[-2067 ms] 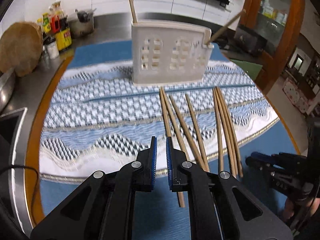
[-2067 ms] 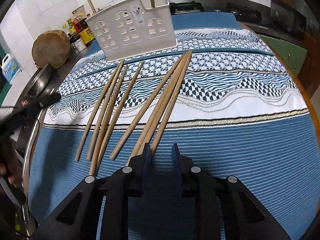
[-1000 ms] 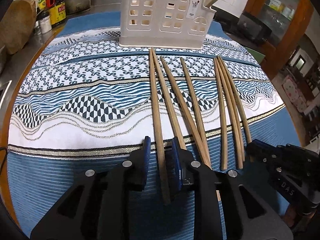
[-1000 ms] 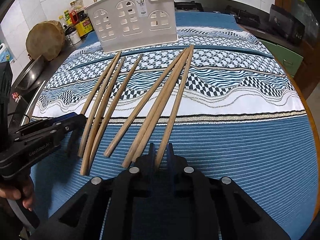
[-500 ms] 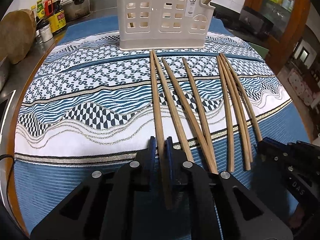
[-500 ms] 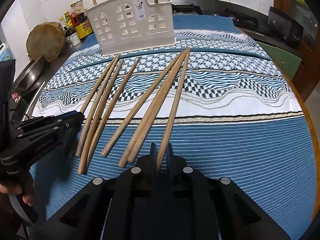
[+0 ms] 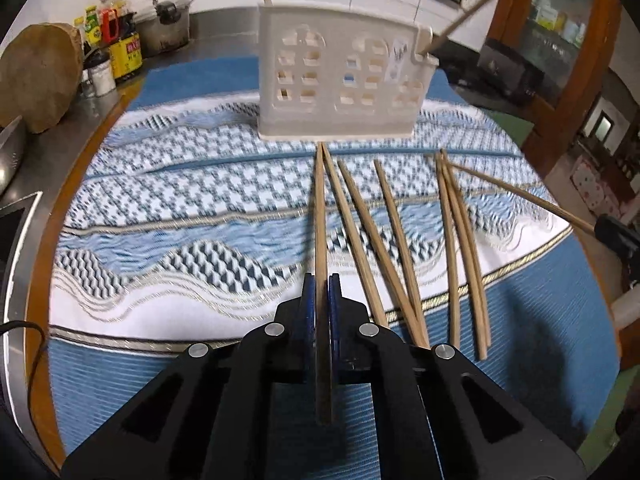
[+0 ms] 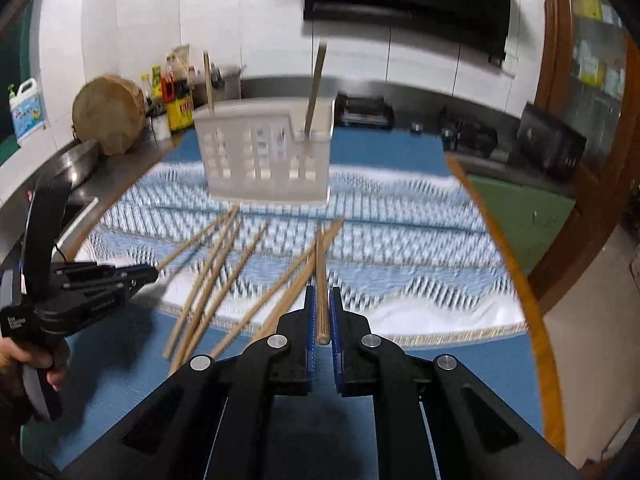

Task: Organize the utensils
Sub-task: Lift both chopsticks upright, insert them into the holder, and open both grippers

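At the far left, on the steel counter, a round brown wooden chopping block [image 7: 34,80] leaned by a cluster of sauce bottles [image 7: 116,48]. Beside them began the blue-and-white patterned cloth [image 7: 180,184], spread over the round table.

At the back of the cloth stood the cream plastic utensil holder with window-shaped cut-outs [image 7: 340,84], upright, with one chopstick poking from its left end and another slanting out of its right corner.

In front of it, the left gripper [image 7: 321,292] had its blue-padded jaws clamped on a long tan wooden chopstick [image 7: 320,216], which pointed toward the holder's base; its butt end stuck out behind the pads.

To its right lay loose wooden chopsticks [image 7: 400,240] fanned on the cloth, two near the held one, one alone, then a pair [image 7: 460,248] crossing each other.

Farthest right, the right gripper [image 8: 322,308] had its jaws closed on another wooden chopstick [image 8: 320,276] near its butt end, its tip aimed at the holder. The left wrist view showed this stick raised at a slant above the cloth.
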The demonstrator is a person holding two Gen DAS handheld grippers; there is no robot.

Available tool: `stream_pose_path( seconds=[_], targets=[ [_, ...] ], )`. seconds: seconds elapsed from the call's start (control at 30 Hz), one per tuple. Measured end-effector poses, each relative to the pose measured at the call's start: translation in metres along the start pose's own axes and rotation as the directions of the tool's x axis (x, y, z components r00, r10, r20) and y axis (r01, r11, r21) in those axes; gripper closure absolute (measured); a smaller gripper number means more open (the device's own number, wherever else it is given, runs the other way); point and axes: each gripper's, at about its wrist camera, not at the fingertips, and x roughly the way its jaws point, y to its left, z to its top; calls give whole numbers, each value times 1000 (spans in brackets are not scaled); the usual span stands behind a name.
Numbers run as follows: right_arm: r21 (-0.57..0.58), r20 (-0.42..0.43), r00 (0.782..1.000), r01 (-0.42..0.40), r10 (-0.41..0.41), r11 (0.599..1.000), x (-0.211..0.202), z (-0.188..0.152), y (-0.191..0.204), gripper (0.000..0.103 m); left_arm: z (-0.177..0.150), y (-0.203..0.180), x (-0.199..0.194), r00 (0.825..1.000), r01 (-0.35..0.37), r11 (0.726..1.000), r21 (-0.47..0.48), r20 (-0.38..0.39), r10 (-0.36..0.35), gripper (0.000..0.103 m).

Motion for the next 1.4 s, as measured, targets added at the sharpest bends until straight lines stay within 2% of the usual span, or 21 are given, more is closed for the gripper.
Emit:
stream_pose_path(
  seconds=[0.4,0.57,0.7,1.03,1.17,1.4],
  targets=[
    [-23,155,986,-52,55,998,-25,63,-4,97,35,5,-42,986,24,1000,8,162,-25,98],
    [-22,182,976,-119,121,993,-31,92,-9,97,49,4,-53,977,22,999,30,211,-27,98],
    [-42,199,967,-155,160,987,-35,118,-12,97,69,9,-62,972,51,998,30,227,-56,98],
    [-91,298,928,-204,222,975,-49,200,-16,97,123,7,-98,943,86,993,84,314,-109,98],
    [-103,339,911,-211,234,972,-46,232,-11,97,147,7,-115,924,95,991,95,363,-124,98],
    [-85,389,893,-211,227,974,-30,270,-8,97,191,5,-149,863,74,991,110,491,-119,98]
  ],
)
